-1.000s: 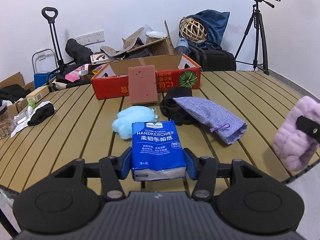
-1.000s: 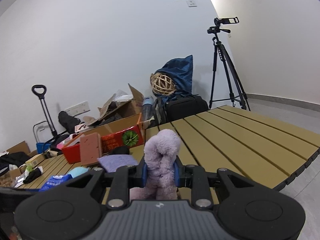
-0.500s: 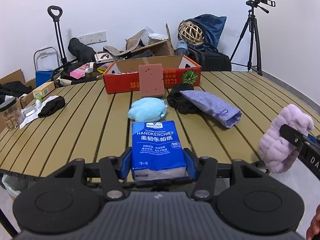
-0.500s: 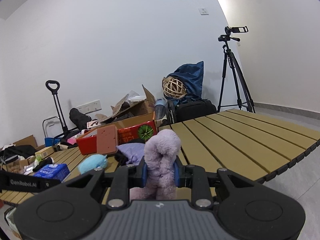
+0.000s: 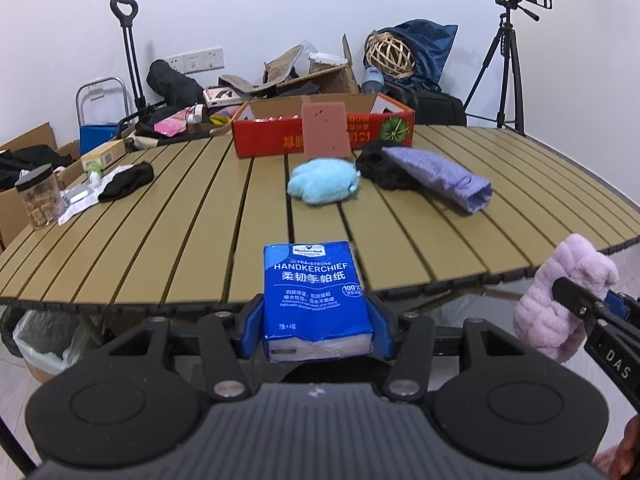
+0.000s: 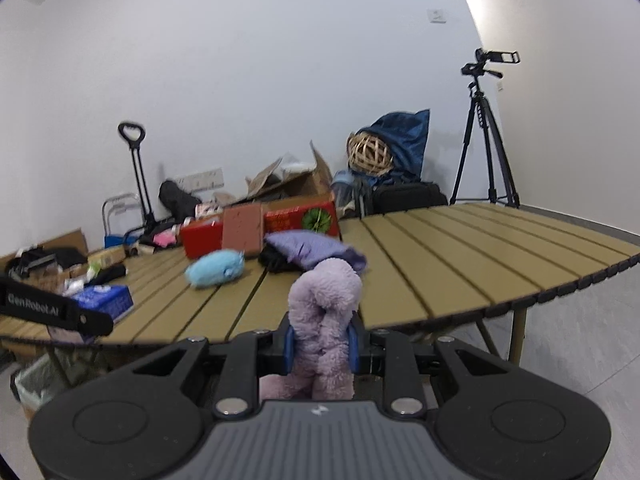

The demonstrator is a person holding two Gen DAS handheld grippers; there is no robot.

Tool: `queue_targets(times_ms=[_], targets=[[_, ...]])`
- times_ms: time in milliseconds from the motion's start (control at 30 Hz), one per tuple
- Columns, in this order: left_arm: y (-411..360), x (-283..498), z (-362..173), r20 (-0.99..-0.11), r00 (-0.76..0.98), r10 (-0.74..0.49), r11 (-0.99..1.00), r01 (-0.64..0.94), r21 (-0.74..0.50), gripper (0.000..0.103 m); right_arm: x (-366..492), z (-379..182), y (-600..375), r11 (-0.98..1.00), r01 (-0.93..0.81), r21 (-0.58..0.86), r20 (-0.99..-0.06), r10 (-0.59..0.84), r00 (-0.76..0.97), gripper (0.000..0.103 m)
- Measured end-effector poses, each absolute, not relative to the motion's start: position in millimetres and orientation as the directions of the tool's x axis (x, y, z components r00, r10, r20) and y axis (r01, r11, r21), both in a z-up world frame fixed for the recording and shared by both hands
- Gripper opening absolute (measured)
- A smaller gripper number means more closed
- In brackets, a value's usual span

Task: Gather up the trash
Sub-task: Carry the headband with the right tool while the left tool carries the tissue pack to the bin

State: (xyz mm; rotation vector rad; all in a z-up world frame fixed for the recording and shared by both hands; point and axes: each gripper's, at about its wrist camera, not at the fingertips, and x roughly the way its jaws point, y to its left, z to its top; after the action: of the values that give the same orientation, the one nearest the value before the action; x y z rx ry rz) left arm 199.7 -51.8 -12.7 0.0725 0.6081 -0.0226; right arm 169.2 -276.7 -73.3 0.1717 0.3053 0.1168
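My left gripper (image 5: 316,330) is shut on a blue handkerchief tissue pack (image 5: 314,300) and holds it in front of the near edge of the slatted table (image 5: 180,240). My right gripper (image 6: 322,344) is shut on a fluffy lilac plush piece (image 6: 324,320), also off the table's near edge; it shows at the right of the left wrist view (image 5: 560,300). A bin lined with a pale plastic bag (image 5: 44,340) stands on the floor under the table's left side.
On the table lie a light blue fluffy piece (image 5: 324,186), a black cloth (image 5: 380,164), a purple pouch (image 5: 440,180), a pink sponge (image 5: 325,130) leaning on a red cardboard box (image 5: 320,128), a black sock (image 5: 126,182) and a jar (image 5: 38,200). A tripod (image 5: 508,68) stands behind.
Both grippers have pulled back from over the table to beyond its near edge, still holding the tissue pack and the lilac plush. The bin has come into view at the lower left.
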Motion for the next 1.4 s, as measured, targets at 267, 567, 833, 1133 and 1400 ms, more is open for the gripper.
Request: queue_targets(times_ms=[267, 567, 833, 1133, 1400], targets=[[-31, 181, -32, -0.602, 0.798, 0.011, 0.998, 0.031, 0.060, 0.054, 162, -93, -253, 0.983, -0.122, 0.137, -0.389, 0.166, 0.906, 0.024], [-12, 170, -65, -0.663, 0.748, 0.034, 0.997, 0.019, 0.072, 0.054, 158, -117, -231, 0.984, -0.151, 0.092, -0.512, 0.176, 0.841, 0.024], [4, 170, -97, -0.715, 0.695, 0.073, 0.996, -0.010, 0.091, 0.054, 161, -140, -214, 0.981, -0.179, 0.071, -0.622, 0.184, 0.761, 0.024], [14, 171, -126, -0.759, 0.644, 0.089, 0.995, -0.021, 0.099, 0.054, 162, -163, -195, 0.977, -0.212, 0.039, -0.722, 0.174, 0.669, 0.024], [23, 173, -146, -0.791, 0.603, 0.100, 0.995, -0.040, 0.095, 0.054, 170, -178, -190, 0.980, -0.197, 0.035, -0.790, 0.148, 0.595, 0.024]])
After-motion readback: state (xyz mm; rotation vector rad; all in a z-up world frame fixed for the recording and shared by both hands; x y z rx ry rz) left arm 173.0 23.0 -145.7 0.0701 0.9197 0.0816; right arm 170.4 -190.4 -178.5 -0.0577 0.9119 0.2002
